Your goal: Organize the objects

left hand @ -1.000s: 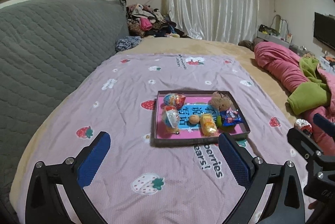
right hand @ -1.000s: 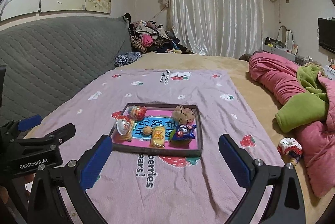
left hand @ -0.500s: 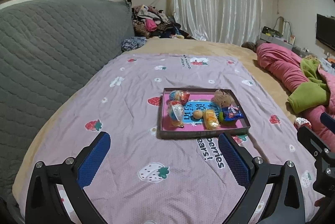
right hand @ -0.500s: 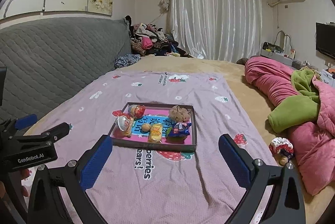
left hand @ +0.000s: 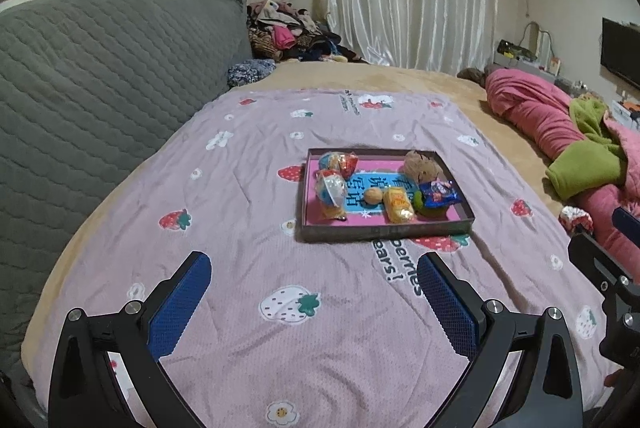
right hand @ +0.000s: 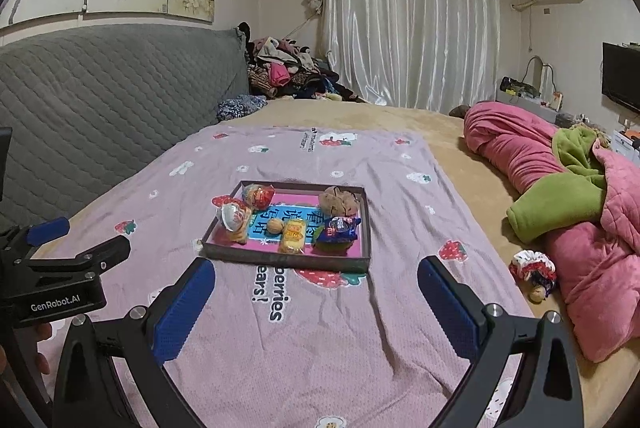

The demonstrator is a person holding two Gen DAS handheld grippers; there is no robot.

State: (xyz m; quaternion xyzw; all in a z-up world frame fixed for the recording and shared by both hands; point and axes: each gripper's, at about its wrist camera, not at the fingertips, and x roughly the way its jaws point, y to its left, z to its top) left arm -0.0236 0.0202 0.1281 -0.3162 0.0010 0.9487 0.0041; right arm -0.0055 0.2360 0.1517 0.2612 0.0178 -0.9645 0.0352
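Both my left claw point(left hand: 312, 302) and right claw point(right hand: 316, 304) hang spread wide and empty above the strawberry blanket point(left hand: 240, 212) on the bed, with the snack-filled tray point(right hand: 280, 259) lying ahead of them, untouched.

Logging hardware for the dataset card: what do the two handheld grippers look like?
Both match: black frames with cutout triangular arms, silver screw heads, and blue textured pads on the fingers. The left gripper carries white "GenRobot.AI" lettering on its side. The right gripper shows no marking. No cables or sleeves visible.
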